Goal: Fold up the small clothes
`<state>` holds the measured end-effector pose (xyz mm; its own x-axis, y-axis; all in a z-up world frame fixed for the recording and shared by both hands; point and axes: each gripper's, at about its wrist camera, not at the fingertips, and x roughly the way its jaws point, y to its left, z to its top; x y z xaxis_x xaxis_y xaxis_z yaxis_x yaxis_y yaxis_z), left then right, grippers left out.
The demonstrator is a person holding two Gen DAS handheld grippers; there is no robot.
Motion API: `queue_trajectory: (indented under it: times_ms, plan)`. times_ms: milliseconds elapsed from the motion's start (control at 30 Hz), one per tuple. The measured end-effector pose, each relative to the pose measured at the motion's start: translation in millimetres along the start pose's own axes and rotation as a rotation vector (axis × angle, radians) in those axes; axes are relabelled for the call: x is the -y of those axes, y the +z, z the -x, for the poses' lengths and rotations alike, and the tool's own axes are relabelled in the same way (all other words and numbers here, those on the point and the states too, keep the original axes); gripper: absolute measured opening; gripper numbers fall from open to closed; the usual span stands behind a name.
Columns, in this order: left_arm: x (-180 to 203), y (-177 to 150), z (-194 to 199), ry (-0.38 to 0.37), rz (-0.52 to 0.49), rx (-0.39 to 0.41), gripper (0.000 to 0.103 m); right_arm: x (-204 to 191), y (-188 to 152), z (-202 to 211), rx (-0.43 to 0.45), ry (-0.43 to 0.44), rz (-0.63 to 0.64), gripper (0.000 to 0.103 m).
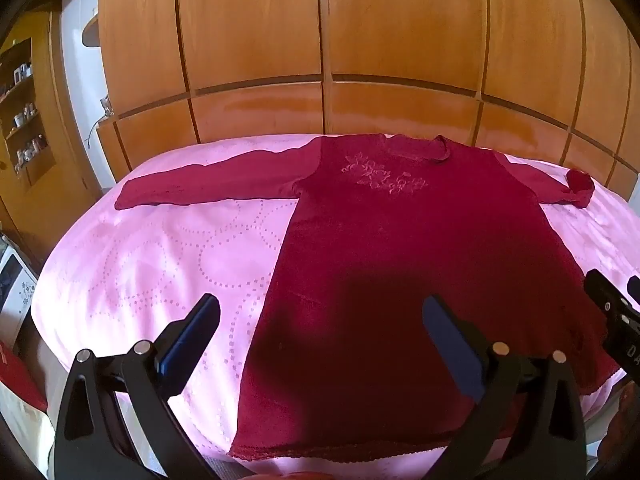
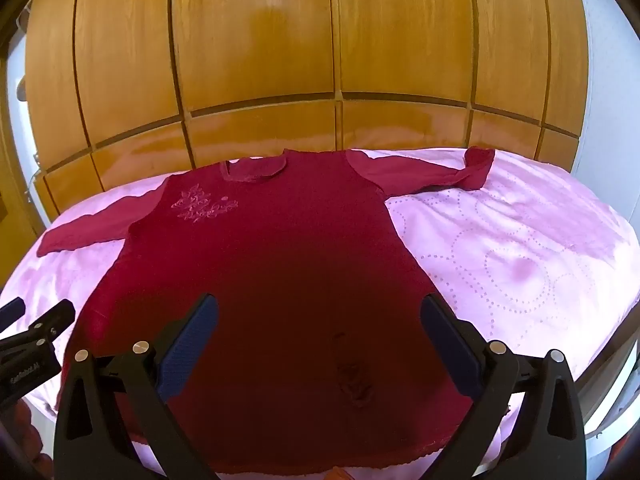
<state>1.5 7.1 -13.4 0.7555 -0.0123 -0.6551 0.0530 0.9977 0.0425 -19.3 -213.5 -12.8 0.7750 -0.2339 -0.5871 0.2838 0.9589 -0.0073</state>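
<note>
A dark red long-sleeved top is spread flat, unfolded, on a pink bed cover, sleeves out left and right, while the left tongs and right tongs are held wide open and empty above its near hem, so all folding seems left.

I am making out small white lettering on the left gripper body at the right wrist view's edge, too blurred to read, I am catching partial letters "DA" on the right gripper body, cut off
</note>
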Motion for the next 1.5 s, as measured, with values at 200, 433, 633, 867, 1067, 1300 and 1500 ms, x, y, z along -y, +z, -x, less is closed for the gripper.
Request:
queue_trajectory:
  times_ms: [200,433,633,867,1067,1300,1500]
  plan:
    - [-1.7,-0.3,-3.4,0.001,0.010,-0.015,0.101,0.8,-3.7,-0.1,-0.004,0.007,0.006,0.100]
    - [-2.4,-2.9,-3.9,0.001,0.015,-0.021,0.101,1.4,-3.2,0.2,-0.009,0.008,0.002,0.100]
    - [-3.7,-1.6,-4.5,-0.002,0.019,-0.028,0.101,0.1,-3.2,0.3,-0.019,0.011,0.005,0.100]
    - [-2.7,-0.5,-4.8,0.002,0.019,-0.031,0.101,0.2,-5.2,-0.8,-0.032,0.021,0.005,0.100]
    - [-2.6,0.4,-5.4,0.001,0.021,-0.033,0.101,0.9,-4.9,-2.9,-0.039,0.024,0.006,0.100]
    - [-2.7,-0.1,-6.7,0.002,0.025,-0.042,0.101,-0.1,-3.1,-5.9,-0.047,0.026,0.013,0.100]
    - [-1.8,0.6,-7.7,0.003,0.023,-0.047,0.101,-0.7,-3.7,-5.9,-0.049,0.029,0.013,0.100]
